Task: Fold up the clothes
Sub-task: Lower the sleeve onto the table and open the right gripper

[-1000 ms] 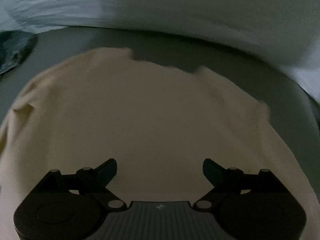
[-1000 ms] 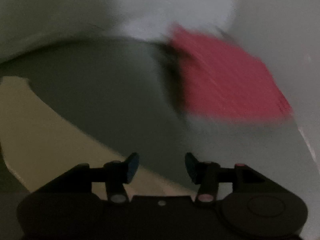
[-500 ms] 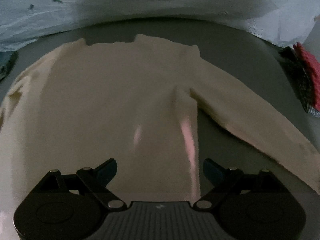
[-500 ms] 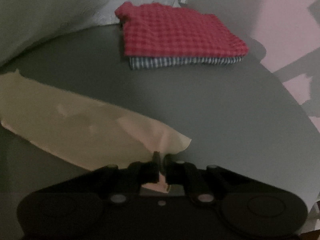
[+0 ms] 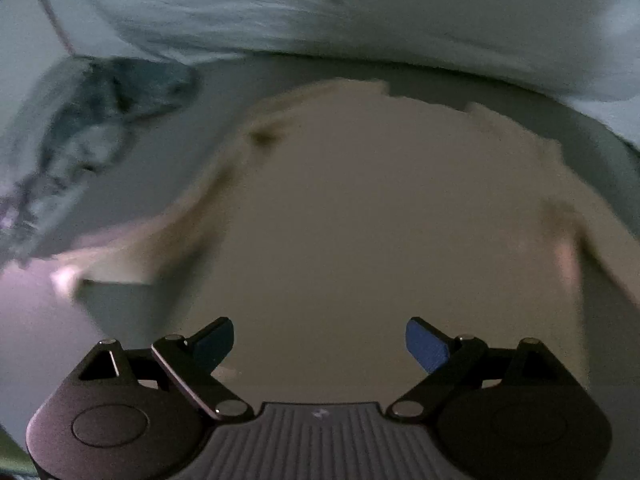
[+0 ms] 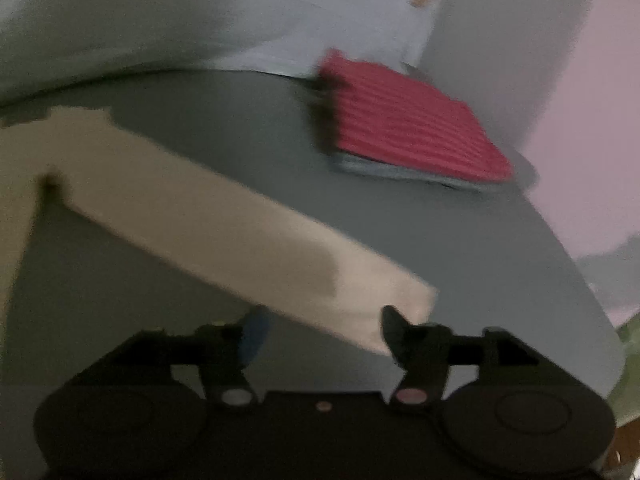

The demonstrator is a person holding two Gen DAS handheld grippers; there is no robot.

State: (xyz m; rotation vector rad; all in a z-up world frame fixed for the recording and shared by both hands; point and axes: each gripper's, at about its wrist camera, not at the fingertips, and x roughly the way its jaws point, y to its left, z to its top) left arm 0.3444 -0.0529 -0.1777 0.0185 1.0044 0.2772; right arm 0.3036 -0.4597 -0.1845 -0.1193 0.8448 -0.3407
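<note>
A cream long-sleeved sweater [image 5: 380, 216] lies spread flat on a grey table [image 5: 168, 168]. My left gripper [image 5: 319, 344] hangs open above the sweater's lower body with nothing between its fingers. In the right wrist view the sweater's right sleeve [image 6: 224, 224] stretches out over the table. My right gripper [image 6: 320, 332] sits just over the sleeve's cuff end, its jaws opening, and the pads do not press on the cloth. Both views are blurred by motion.
A folded red checked garment [image 6: 408, 128] rests on a folded grey striped one [image 6: 400, 168] at the back right. A crumpled dark blue-grey garment [image 5: 88, 128] lies at the back left. White bedding [image 5: 360, 12] runs along the far edge. The table's rounded edge [image 6: 600, 320] is at the right.
My right gripper, shut on the sleeve's cuff half a second ago, has let go and drawn back. My left gripper has swung left, bringing the left sleeve and the dark garment into view.
</note>
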